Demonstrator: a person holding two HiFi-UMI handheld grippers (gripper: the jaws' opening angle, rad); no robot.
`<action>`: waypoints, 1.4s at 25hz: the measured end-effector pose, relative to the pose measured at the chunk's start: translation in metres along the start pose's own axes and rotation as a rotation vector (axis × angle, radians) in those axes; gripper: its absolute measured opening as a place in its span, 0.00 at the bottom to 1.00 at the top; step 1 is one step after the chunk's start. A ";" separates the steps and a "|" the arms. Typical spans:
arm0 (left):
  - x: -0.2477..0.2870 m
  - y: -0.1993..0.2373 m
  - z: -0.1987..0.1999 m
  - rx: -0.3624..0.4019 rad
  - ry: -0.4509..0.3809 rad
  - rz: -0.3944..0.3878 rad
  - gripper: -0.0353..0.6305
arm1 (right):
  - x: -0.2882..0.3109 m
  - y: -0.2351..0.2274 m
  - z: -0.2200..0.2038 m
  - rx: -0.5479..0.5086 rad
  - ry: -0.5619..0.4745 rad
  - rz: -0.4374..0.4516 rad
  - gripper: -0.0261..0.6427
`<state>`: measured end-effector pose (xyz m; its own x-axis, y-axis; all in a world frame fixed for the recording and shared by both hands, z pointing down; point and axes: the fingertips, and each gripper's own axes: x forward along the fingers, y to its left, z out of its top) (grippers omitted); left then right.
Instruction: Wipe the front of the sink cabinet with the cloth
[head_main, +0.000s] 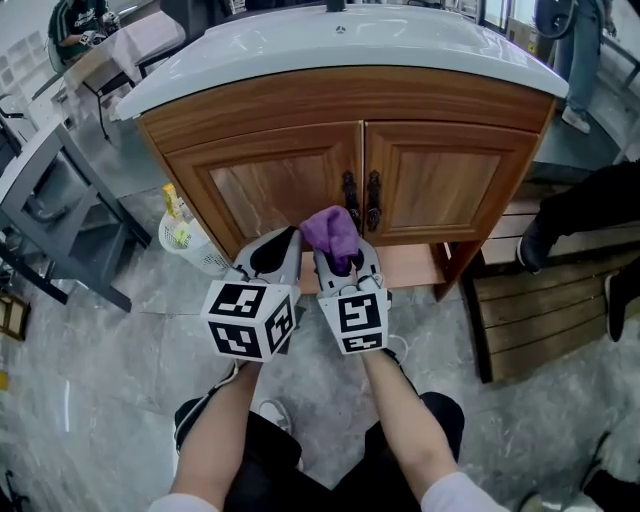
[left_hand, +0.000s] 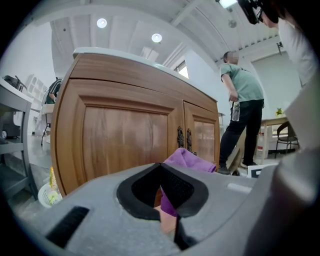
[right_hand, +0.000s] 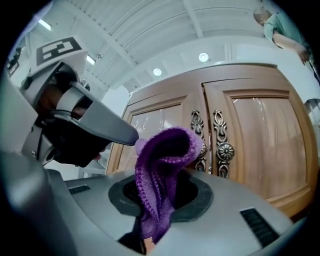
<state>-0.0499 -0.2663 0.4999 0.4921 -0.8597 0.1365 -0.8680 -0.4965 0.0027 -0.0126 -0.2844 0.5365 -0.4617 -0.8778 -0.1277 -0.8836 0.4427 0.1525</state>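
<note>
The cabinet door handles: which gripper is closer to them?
Right. The right gripper, holding the purple cloth, sits just below the handles; the left gripper is off to their left, before the left door.

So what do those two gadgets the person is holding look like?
The left hand-held gripper and right hand-held gripper are light grey plastic shells, black-lined inside, each with a white cube of black square markers. Short pale sleeves.
</note>
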 end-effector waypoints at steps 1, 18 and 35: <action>0.002 -0.004 0.000 0.001 0.001 -0.006 0.06 | -0.003 -0.004 0.000 0.001 -0.001 -0.007 0.16; 0.030 -0.064 0.002 -0.009 -0.003 -0.115 0.06 | -0.042 -0.079 -0.011 0.035 0.028 -0.136 0.16; 0.083 -0.132 0.000 -0.060 -0.006 -0.291 0.06 | -0.076 -0.175 -0.027 -0.054 0.105 -0.282 0.16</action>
<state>0.1057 -0.2719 0.5113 0.7211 -0.6832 0.1155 -0.6927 -0.7144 0.0992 0.1797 -0.3001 0.5463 -0.1860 -0.9800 -0.0711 -0.9691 0.1711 0.1776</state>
